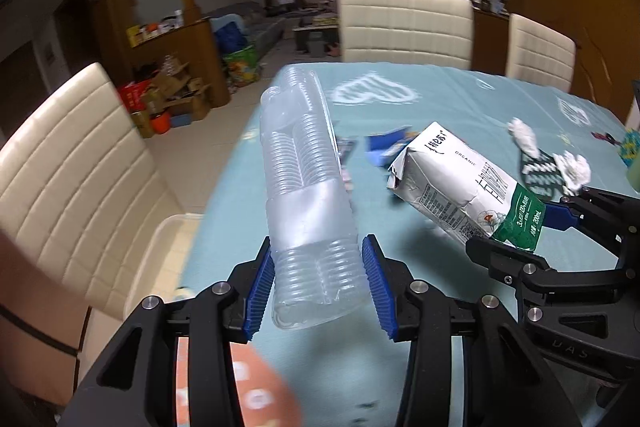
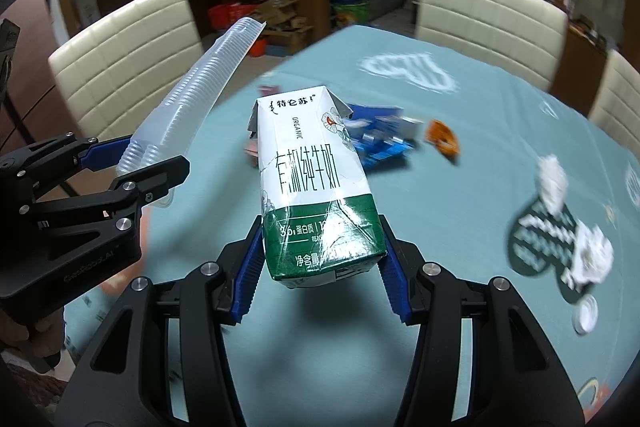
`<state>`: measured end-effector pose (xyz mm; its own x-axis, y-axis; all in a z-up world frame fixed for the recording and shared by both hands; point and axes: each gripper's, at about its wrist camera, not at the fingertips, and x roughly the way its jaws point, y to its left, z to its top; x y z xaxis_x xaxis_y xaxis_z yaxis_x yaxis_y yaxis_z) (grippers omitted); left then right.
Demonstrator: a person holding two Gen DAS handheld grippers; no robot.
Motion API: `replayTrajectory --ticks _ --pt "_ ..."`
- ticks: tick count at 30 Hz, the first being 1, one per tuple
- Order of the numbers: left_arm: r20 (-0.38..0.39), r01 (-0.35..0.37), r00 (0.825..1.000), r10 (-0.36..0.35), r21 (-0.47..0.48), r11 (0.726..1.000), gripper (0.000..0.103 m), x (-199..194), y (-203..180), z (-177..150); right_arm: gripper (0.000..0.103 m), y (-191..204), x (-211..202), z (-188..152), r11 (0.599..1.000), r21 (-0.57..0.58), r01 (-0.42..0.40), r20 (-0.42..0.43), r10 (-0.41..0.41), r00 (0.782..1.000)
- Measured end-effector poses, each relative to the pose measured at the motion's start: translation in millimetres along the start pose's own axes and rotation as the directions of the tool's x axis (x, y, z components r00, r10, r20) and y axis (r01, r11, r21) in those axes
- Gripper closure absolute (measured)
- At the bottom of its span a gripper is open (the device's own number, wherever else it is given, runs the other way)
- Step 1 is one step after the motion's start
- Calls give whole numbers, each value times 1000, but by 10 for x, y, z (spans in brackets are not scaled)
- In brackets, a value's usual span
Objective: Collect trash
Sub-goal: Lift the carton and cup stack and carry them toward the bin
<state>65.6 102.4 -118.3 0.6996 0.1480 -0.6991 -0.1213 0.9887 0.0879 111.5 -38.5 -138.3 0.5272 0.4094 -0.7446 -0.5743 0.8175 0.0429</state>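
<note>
The white-and-green paper milk carton [image 2: 316, 183] reads "ORGANIC", "特仑苏" and "有机纯牛奶"; its green band towards six o'clock shows "3.6" and "200mL" [image 1: 472, 187].

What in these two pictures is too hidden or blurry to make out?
- Blue wrappers behind the milk carton: right view, motion blur and the carton hide their print.
- Orange object under the left tongs: left view, blurred and cut off by the bottom edge.
- Plastic bottle: its far end is smeared in the left view.
- Where the trash goes: no bin is clearly identifiable.
</note>
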Motion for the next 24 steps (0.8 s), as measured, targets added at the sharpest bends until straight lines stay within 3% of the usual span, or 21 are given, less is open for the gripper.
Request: replayTrajectory --ticks 9,24 --pt "-3 -84 996 84 -99 992 60 -53 690 -113 48 631 189 280 992 -105 -63 4 64 998" --pt "8 -150 988 154 -155 976 60 -11 1346 -132 48 1297 501 720 975 -191 -117 16 122 992"
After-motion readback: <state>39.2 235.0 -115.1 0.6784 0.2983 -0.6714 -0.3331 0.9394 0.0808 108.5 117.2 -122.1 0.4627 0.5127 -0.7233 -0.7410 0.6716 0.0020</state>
